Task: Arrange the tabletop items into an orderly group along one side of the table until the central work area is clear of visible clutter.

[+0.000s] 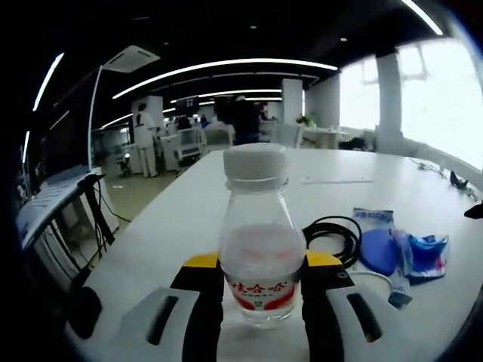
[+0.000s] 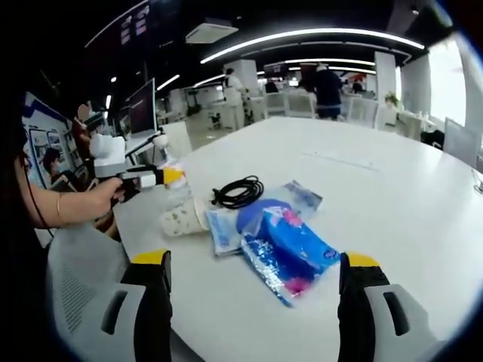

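A clear plastic bottle [image 1: 256, 234] with a white cap and a red label stands upright between my left gripper's [image 1: 260, 302] jaws, which press its sides just above the base. Right of it lie a coiled black cable [image 1: 336, 234] and blue snack packets [image 1: 423, 255]. In the right gripper view, my right gripper [image 2: 256, 302] hangs open over the table's near edge with nothing in it. Ahead of it lie the blue packets [image 2: 290, 253], a paper cup [image 2: 181, 219] on its side and the black cable [image 2: 238, 192]. A hand holds the left gripper [image 2: 155, 179] at the far left.
The large white table [image 2: 392, 188] stretches far beyond the items. A grey chair back [image 2: 83, 271] sits at the near left. Desks, monitors and standing people [image 1: 143, 136] fill the room behind, and a stand [image 1: 53, 204] is left of the table.
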The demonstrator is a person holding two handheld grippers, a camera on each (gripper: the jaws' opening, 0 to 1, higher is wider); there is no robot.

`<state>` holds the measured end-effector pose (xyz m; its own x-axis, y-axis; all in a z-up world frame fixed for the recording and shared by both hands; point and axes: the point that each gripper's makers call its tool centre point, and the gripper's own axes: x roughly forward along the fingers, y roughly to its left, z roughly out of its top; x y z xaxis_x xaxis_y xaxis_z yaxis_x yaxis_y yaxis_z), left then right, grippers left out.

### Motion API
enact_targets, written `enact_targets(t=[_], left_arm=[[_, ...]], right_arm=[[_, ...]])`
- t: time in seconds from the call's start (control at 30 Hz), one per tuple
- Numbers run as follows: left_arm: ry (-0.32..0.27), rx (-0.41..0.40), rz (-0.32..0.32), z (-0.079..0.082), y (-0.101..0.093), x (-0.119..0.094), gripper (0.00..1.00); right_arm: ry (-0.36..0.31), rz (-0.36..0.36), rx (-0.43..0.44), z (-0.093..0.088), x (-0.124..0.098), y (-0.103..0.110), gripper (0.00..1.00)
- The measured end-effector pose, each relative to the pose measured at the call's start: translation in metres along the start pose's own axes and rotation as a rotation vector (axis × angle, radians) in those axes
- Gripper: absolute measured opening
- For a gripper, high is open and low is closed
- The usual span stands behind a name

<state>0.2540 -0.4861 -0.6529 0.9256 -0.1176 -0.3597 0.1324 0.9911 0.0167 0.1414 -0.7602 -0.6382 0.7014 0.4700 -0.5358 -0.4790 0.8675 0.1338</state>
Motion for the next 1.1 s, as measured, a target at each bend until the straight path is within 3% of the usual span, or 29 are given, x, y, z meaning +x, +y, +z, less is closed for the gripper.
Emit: enact_targets(t=[0.07,0.13,0.3,0.37,0.43,0.53,0.8,0.9,1.1], left_arm=[[-0.006,0.057,0.021,-0.001,0.0,-0.002,0.38],[-0.013,0.021,0.033,-0.002,0.001,-0.002,0.38],[-0.019,0.016,0.026,-0.001,0.002,-0.001,0.39],[-0.022,-0.06,0.01,-0.005,0.001,0.0,0.39],[-0.054,-0.086,0.021,-0.005,0.006,0.001,0.43],[-0.078,-0.049,0.02,-0.003,0.006,0.0,0.46],[-0.099,0.008,0.004,0.003,0.0,0.003,0.39],[-0.096,-0.03,0.005,0.003,0.0,0.003,0.39],[-0.088,-0.019,0.002,0.005,0.002,0.006,0.39]], right_arm=[[0.001,-0.001,-0.002,-0.001,-0.001,0.0,0.9],[0.003,-0.002,-0.003,-0.001,-0.001,0.001,0.9],[0.0,-0.006,-0.001,-0.001,-0.002,-0.001,0.9],[0.0,-0.005,-0.003,0.0,-0.002,0.0,0.9],[0.002,-0.005,-0.006,0.0,-0.002,0.0,0.9],[0.001,-0.005,-0.01,0.001,-0.002,0.0,0.9],[-0.003,-0.011,-0.005,0.001,-0.002,-0.001,0.91],[0.0,-0.008,-0.004,0.0,-0.002,0.0,0.9],[0.006,-0.014,-0.005,-0.002,-0.003,-0.001,0.9]])
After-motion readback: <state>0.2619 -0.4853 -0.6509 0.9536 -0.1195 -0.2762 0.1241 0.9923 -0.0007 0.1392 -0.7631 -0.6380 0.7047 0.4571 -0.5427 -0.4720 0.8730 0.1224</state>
